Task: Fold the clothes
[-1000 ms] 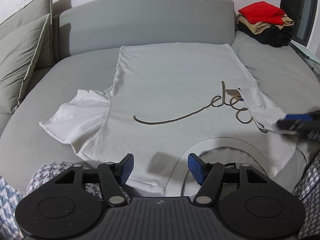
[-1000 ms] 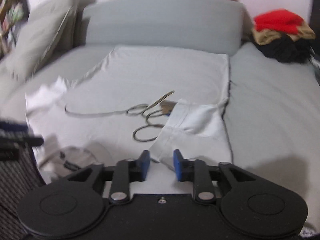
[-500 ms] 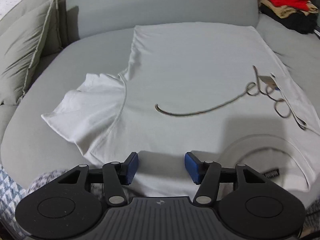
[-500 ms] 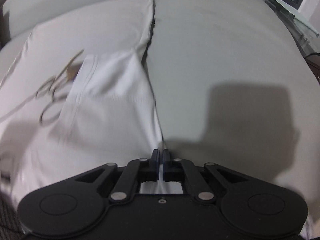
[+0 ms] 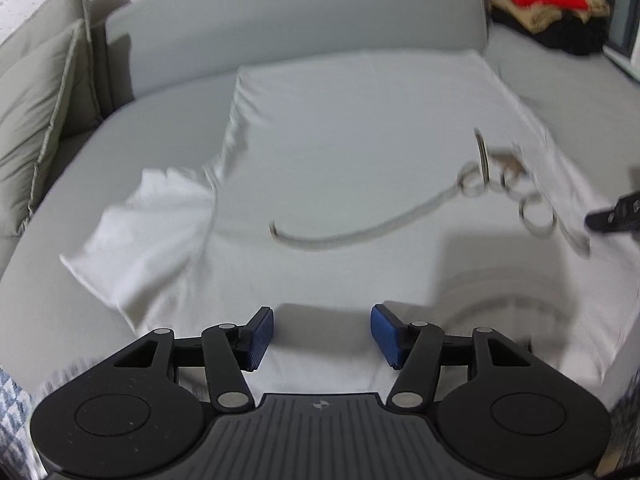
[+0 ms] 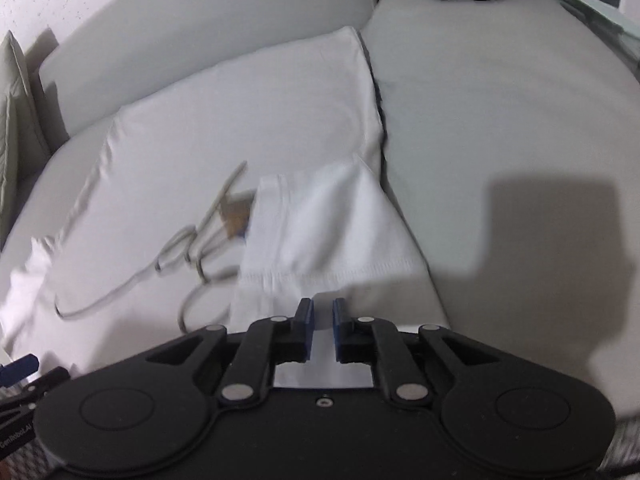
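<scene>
A white T-shirt (image 5: pixel 352 152) with a grey script print lies flat on the grey sofa, collar toward me. Its left sleeve (image 5: pixel 144 232) spreads out sideways. Its right sleeve (image 6: pixel 320 224) is folded in over the body. My left gripper (image 5: pixel 322 336) is open and empty, just above the shirt's near edge beside the collar. My right gripper (image 6: pixel 320 320) is slightly open and empty, its tips at the folded sleeve's near hem. The shirt also shows in the right wrist view (image 6: pixel 240 120).
A stack of folded clothes (image 5: pixel 548 4), red on top, sits at the sofa's far right. Grey cushions (image 5: pixel 36 120) lean at the left. The sofa backrest (image 5: pixel 300 32) runs behind the shirt. A patterned cloth (image 5: pixel 12 412) shows at the near left edge.
My right gripper shut on the shirt's right edge half a second ago; now it has opened a little and drawn back. My left gripper has stayed open and shifted along the near edge.
</scene>
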{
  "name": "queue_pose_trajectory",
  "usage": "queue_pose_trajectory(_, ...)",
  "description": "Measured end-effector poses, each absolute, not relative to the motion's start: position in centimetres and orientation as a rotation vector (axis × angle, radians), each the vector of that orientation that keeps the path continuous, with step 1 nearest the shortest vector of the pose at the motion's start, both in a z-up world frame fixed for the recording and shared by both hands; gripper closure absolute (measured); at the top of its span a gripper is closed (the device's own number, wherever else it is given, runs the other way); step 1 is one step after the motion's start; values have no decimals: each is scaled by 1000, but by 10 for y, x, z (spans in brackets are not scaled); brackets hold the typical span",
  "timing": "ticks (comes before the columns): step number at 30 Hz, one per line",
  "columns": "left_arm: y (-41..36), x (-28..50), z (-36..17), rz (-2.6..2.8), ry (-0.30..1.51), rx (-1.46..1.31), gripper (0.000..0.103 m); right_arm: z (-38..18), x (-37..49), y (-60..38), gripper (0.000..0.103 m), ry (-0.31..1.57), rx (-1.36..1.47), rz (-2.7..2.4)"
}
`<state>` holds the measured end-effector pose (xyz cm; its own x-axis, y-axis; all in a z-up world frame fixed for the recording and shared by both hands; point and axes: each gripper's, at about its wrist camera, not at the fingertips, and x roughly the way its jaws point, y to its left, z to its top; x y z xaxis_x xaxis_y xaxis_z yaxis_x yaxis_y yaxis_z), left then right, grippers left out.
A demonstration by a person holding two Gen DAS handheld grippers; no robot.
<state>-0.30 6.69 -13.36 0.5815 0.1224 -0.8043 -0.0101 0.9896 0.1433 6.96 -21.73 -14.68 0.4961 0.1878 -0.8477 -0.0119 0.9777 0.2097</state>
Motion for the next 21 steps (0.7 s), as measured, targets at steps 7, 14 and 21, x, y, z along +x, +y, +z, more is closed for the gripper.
queue_pose_trajectory(7, 68, -37, -110, 30, 889, 93, 47, -120, 16, -232, 87, 1084, 174, 136)
queue_pose_trajectory(14, 66, -2, -132, 26, 975, 44, 46, -112, 19, -196, 76, 969, 278, 306)
queue_pose_trajectory(21, 111, -39, -95, 30, 893, -86, 50, -121, 13, -166, 76, 1035, 129, 332)
